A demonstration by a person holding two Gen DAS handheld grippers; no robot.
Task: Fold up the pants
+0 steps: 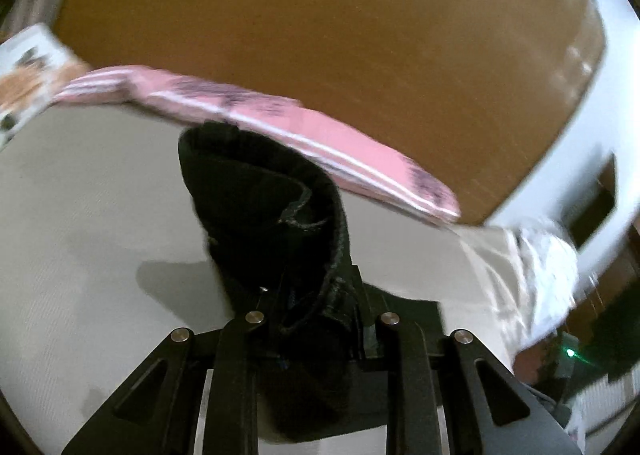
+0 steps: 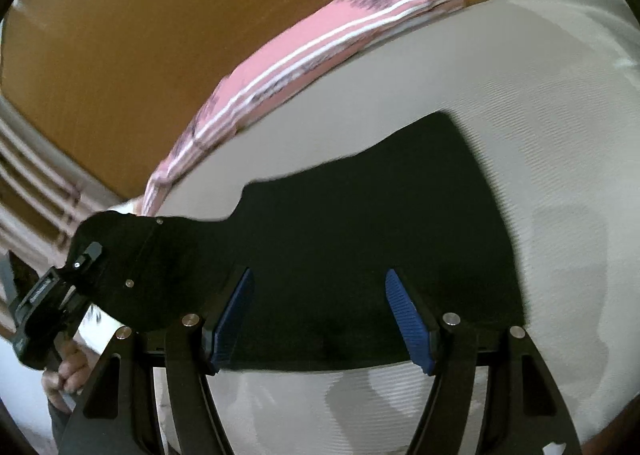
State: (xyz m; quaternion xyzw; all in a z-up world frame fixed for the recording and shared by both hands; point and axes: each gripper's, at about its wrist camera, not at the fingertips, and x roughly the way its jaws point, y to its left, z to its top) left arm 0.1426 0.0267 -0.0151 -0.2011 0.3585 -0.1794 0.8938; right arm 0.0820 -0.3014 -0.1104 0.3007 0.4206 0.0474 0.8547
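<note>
Left gripper point(image 1: 316, 319) is clamped narrow on a bunched edge of the black pants point(image 1: 272, 215), which rise as a gathered fold above the grey bed sheet point(image 1: 100, 215), likely lifted to carry that edge across. From the right wrist, the rest of the pants point(image 2: 360, 235) lie flat on the sheet. Right gripper point(image 2: 320, 315) stands wide, blue pads point(image 2: 408, 319) either side of the cloth, gripping nothing, probably poised to pinch. A pink striped pillow point(image 2: 304, 51) lies along the far edge.
</note>
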